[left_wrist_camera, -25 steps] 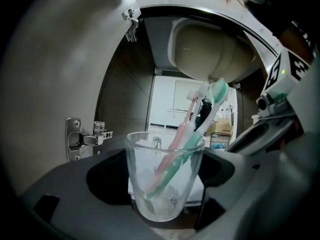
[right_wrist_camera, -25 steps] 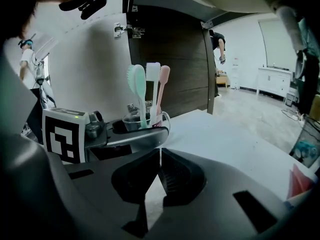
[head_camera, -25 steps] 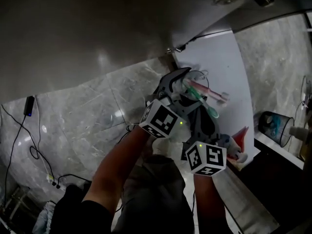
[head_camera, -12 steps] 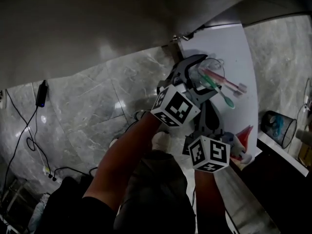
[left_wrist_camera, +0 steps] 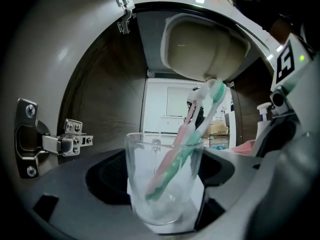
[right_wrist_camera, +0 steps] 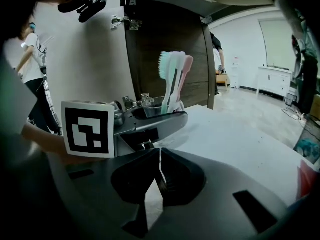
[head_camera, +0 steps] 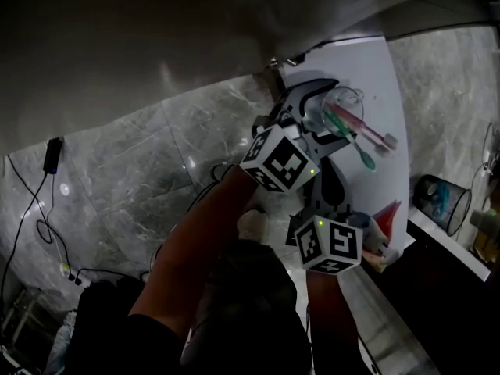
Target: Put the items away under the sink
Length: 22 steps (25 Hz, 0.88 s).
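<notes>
A clear glass (head_camera: 341, 101) holding a pink and a green toothbrush (head_camera: 361, 137) is clamped in my left gripper (head_camera: 331, 112), in front of the white cabinet door (head_camera: 367, 53). In the left gripper view the glass (left_wrist_camera: 161, 184) stands upright between the jaws of that gripper (left_wrist_camera: 162, 196), and the brushes (left_wrist_camera: 195, 129) lean right, under the sink basin (left_wrist_camera: 205, 49). My right gripper (head_camera: 334, 198) sits just below and behind; its own view shows its jaws (right_wrist_camera: 159, 166) shut with nothing between them, and the glass (right_wrist_camera: 154, 104) ahead.
A door hinge (left_wrist_camera: 47, 144) is at the left of the dark cabinet opening. A red and pink item (head_camera: 387, 219) lies beside the right gripper. A wire basket (head_camera: 441, 201) stands at the right. Cables (head_camera: 47, 241) trail over the marble floor at the left.
The left gripper has carried the glass with the toothbrushes a little up and to the right, closer to the white door. The right gripper has hardly moved.
</notes>
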### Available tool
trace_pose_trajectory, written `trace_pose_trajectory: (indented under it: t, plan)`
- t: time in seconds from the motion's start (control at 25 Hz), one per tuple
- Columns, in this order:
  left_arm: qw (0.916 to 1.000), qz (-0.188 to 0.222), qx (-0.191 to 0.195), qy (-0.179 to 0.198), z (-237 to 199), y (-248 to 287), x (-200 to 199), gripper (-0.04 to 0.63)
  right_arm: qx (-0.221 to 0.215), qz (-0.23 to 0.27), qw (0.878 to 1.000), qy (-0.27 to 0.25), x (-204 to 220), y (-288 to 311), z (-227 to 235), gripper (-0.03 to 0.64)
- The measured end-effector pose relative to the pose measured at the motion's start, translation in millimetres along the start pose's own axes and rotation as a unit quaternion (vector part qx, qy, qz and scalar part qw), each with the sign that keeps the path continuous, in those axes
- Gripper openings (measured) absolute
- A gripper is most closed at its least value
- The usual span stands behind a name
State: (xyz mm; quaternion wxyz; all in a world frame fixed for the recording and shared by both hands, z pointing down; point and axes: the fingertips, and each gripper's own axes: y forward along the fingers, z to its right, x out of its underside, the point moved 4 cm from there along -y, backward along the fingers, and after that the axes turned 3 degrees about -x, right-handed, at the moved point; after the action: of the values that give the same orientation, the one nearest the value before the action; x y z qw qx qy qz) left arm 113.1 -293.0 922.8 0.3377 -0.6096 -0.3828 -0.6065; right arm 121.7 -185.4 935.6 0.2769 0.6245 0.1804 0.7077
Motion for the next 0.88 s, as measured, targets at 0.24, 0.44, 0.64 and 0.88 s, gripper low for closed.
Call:
trace_pose_trajectory:
  t: [0.24, 0.44, 0.64, 0.88]
  plan:
    - [0.9996, -0.012, 0.022, 0.008, 1, -3, 0, 0.383, -0.006, 0.0, 1.0, 0.009, 0, 5, -6, 0.038]
    - [0.9999, -0.006, 0.013, 0.009, 0, -12, -2, 0.383, -0.016, -0.011, 1.0, 0.008, 10, 4, -7, 0.038]
    - [1.0, -0.002, -0.003, 0.005, 1, -35, -9, 0.383, -0.009, -0.021, 1.0, 0.018, 11, -6, -5, 0.038]
    - [0.9984, -0.029, -0.046, -0.014, 1, -92, -17, 0.36, -0.005, -0.039, 0.999, 0.03, 5, -22, -22, 0.038]
